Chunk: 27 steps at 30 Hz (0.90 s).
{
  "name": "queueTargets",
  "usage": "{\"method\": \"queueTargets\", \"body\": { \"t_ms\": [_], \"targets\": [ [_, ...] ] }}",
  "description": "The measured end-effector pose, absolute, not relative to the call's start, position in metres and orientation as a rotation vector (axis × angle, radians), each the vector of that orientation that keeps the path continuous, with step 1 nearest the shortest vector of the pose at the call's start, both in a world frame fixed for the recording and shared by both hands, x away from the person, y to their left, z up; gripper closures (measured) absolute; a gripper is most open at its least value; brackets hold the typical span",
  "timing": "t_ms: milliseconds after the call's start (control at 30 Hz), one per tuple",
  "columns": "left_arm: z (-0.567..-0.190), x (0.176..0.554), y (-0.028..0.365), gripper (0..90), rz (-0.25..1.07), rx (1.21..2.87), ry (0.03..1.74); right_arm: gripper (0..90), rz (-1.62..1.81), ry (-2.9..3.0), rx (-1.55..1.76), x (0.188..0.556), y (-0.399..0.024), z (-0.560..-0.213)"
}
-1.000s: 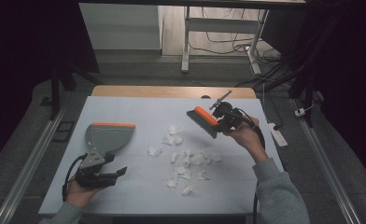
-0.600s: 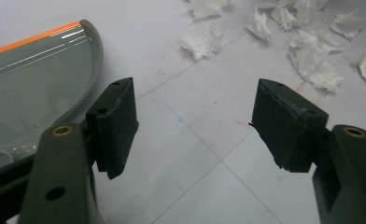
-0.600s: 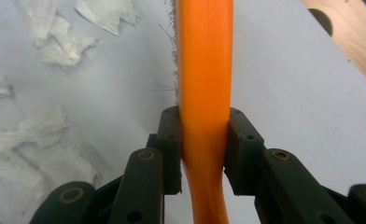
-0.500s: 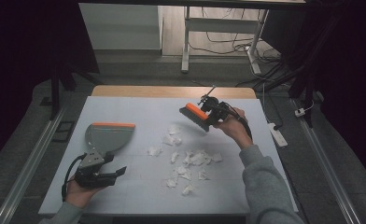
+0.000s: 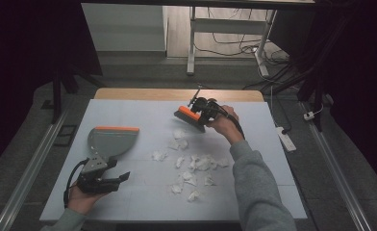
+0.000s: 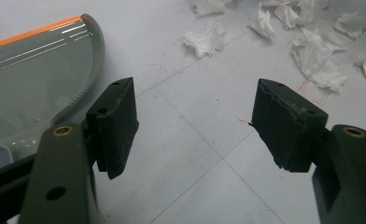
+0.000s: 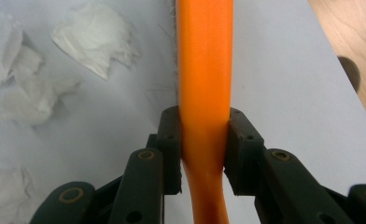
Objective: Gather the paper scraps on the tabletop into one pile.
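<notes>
A: What are the right jaws doing?

B: The jaws of the right gripper (image 7: pixel 203 149) are squeezing the orange handle of a brush (image 7: pixel 204 70). The handle is sitting tight between both jaws. In the high view the right gripper (image 5: pixel 199 109) is holding the brush (image 5: pixel 188 117) at the far side of the desk (image 5: pixel 143 113), with its dark bristles pointing down near the top paper scraps (image 5: pixel 179 138).

A: And the left jaws?

B: The left gripper (image 6: pixel 193 121) is holding its jaws wide apart, with nothing between them, just the bare desk (image 6: pixel 204 168) below. A grey dustpan (image 6: pixel 31 88) with an orange edge is lying just beside the left jaw.

A: Where is that from above?

B: The left gripper (image 5: pixel 110 177) is lying low at the near left of the desk, in the person's hand (image 5: pixel 83 199). The dustpan (image 5: pixel 112 141) is sitting flat just past it. The white scraps are lying in a loose bunch in the middle, between the dustpan and the brush.
</notes>
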<state>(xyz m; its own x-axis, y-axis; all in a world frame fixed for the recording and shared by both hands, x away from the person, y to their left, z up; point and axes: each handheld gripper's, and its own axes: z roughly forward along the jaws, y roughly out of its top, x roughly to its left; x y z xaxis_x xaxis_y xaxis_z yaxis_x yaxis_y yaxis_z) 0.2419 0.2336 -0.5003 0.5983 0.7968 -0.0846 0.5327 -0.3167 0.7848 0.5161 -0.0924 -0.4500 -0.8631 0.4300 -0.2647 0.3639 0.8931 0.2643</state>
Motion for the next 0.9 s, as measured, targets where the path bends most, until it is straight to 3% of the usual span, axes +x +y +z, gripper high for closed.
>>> {"method": "queueTargets", "body": {
  "t_ms": [433, 900],
  "targets": [
    [-0.5, 0.241, 0.233, 32.0, 0.407, 2.009, 1.046, 70.5, 0.179, 2.789, 0.401, 0.497, -0.068, -0.453],
    [-0.501, 0.242, 0.234, 32.0, 0.398, 2.006, 1.054, 70.6, 0.184, 2.858, 0.213, 0.442, -0.08, -0.451]
  ]
}}
